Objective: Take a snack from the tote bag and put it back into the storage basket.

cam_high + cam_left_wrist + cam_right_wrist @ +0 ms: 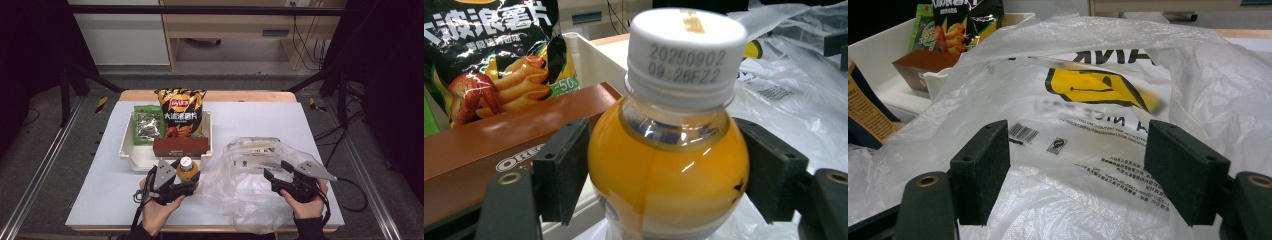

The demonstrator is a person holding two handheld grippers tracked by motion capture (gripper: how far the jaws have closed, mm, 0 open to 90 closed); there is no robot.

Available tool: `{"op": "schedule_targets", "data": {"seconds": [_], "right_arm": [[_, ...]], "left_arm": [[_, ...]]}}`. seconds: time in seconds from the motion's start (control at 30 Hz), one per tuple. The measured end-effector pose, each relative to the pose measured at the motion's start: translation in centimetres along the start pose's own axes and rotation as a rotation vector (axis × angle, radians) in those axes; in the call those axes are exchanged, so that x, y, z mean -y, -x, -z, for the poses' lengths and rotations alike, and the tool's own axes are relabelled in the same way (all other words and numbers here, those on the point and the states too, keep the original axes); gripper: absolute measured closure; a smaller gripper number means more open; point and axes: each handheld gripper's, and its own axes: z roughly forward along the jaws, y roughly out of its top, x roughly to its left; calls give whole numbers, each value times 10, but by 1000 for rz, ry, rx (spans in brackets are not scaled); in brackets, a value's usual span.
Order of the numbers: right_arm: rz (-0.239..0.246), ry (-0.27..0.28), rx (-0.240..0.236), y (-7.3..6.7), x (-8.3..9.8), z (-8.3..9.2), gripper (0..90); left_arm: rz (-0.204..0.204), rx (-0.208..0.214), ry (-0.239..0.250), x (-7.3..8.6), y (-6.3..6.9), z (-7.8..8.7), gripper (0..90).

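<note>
Orange-juice bottle (669,165) fills the left gripper (663,170), clamped; its cap date reads there, illegible from above. One plastic bag (1108,125) lies between the right gripper (1078,172)'s wide-spread jaws.

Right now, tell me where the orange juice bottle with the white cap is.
In the high view the orange juice bottle stands between the left tool's jaws, just before the white tray, left of the clear plastic bag.

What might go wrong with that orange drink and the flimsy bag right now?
The bottle is round and smooth, and the left gripper pinches only its shoulder, so it may slip or swing. The plastic bag lies slack before the right gripper's open fingers, so its mouth might sag shut.
</note>
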Motion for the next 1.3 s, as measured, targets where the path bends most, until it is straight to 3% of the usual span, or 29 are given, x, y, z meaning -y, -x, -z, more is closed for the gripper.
{"op": "schedule_targets", "data": {"seconds": [0.33, 0.57, 0.9, 1.3], "right_arm": [[2, 1, -3, 0, 0, 0, 266], [5, 0, -2, 0, 1, -1, 265], [4, -2, 2, 0, 0, 0, 260], [12, -12, 10, -2, 0, -1, 244]], "left_arm": [[-17, -9, -42, 0, 2, -2, 296], [-27, -16, -44, -4, 1, 1, 300], [14, -16, 0, -24, -17, 23, 300], [49, -42, 26, -40, -49, 48, 300]]}}
